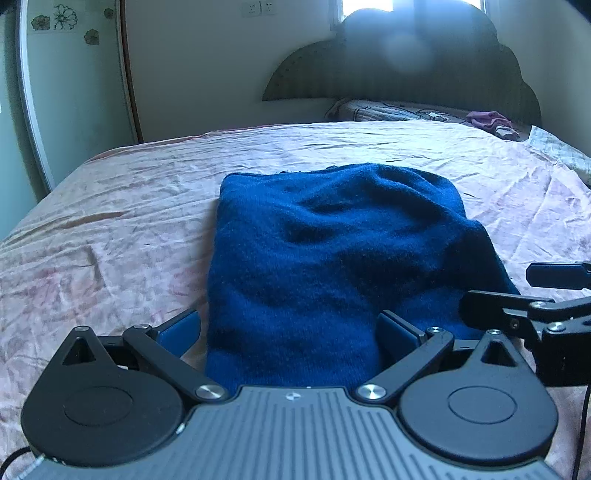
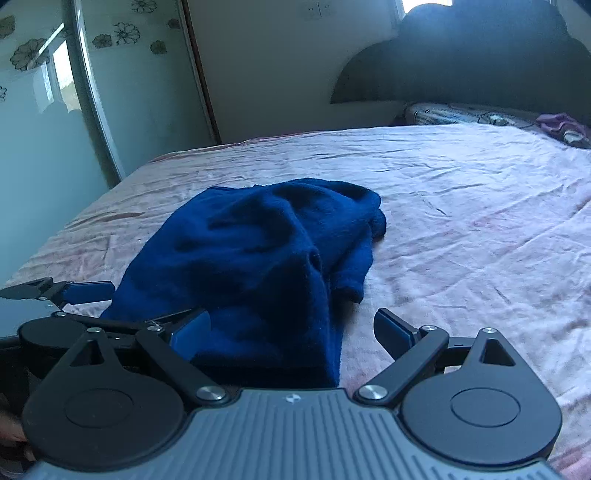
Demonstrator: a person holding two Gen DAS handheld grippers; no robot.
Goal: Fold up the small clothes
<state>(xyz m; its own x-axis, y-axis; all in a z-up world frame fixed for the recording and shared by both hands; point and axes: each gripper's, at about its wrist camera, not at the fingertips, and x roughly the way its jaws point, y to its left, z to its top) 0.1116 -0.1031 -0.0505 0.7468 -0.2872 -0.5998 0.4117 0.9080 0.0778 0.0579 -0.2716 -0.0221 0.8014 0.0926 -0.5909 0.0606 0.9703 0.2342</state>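
Your blue sweater (image 1: 332, 266) lies folded on the bed (image 1: 110, 221); both the left gripper (image 1: 290, 332) and right gripper (image 2: 291, 332) are spread, gripping nothing, poised at its near edge for another fold.

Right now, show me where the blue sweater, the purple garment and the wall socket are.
blue sweater (image 1: 332, 251): left wrist view, middle of its folded top layer.
purple garment (image 1: 487, 120): left wrist view, its crumpled centre, near the headboard.
wall socket (image 1: 258, 8): left wrist view, its white faceplate.

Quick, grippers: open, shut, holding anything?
Left gripper: open, astride the blue sweater, gripping nothing.
Right gripper: open, gripping nothing.
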